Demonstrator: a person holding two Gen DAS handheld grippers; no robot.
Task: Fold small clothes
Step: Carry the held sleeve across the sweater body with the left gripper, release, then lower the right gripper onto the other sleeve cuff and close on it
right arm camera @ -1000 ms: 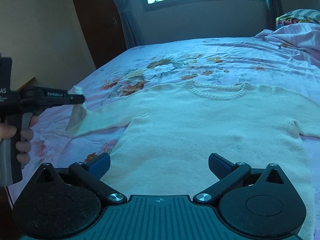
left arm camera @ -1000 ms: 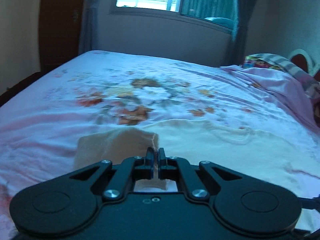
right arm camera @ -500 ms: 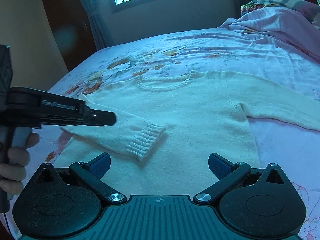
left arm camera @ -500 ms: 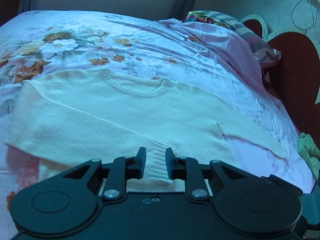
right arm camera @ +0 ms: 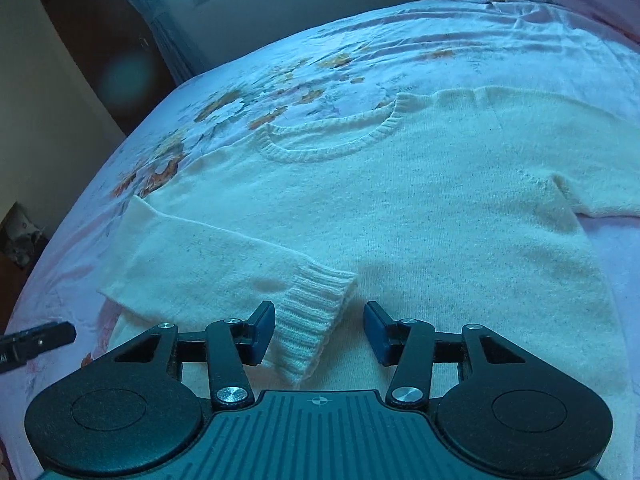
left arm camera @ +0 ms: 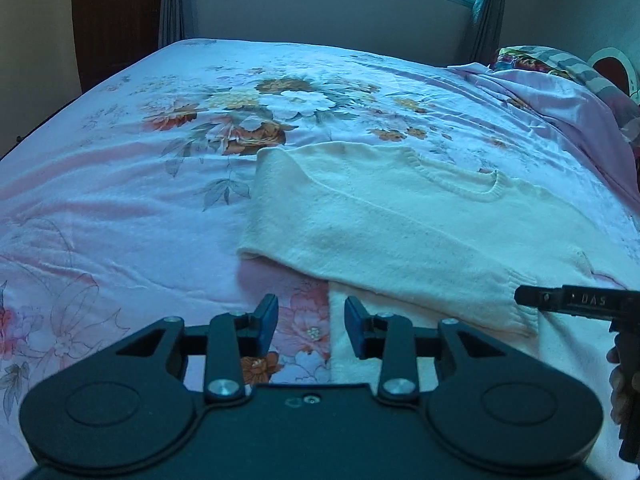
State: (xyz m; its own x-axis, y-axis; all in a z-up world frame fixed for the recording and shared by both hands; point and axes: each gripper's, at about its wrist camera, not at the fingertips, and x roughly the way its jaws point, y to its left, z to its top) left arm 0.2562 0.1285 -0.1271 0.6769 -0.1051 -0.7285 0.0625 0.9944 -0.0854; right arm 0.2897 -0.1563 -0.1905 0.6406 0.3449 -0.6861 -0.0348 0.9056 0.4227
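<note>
A: Two grippers are in front of you, both low over the bed [left arm camera: 120, 184]. Where is the sweater?

B: Your cream sweater [right arm camera: 420, 200] lies flat on the floral bedspread, neckline [right arm camera: 328, 136] toward the window wall. One sleeve [right arm camera: 224, 264] is folded across the body, its ribbed cuff [right arm camera: 312, 320] resting on the front panel.

A: What is your right gripper [right arm camera: 319, 330] doing?

B: Its jaws are closing. The cuff sits between the blue fingers [right arm camera: 264, 330], closer to the one on the left of that view, but you can see a gap on the other side, so the pads are not pinching the knit yet.

A: And your left gripper [left arm camera: 311, 326]?

B: Its jaws are opening and hold nothing. Between the fingers you see the bedspread and the sweater's side edge [left arm camera: 334, 320], which passes just by the finger on the right of that view. Whether it touches the pad, you cannot tell.

A: Can you see each gripper from the other camera?

B: Yes. In the left wrist view the right gripper's black tip reaches in from the right edge, over the cuff [left arm camera: 516, 304], with your hand [left arm camera: 622, 384] on its grip below. In the right wrist view the left gripper's tip pokes in at the left edge, above the bedspread beside the sweater.

A: Anything else on the bed?

B: Pink bedding [left arm camera: 560, 100] is bunched toward the far right, with a striped pillow [left arm camera: 560, 58] behind it.
</note>
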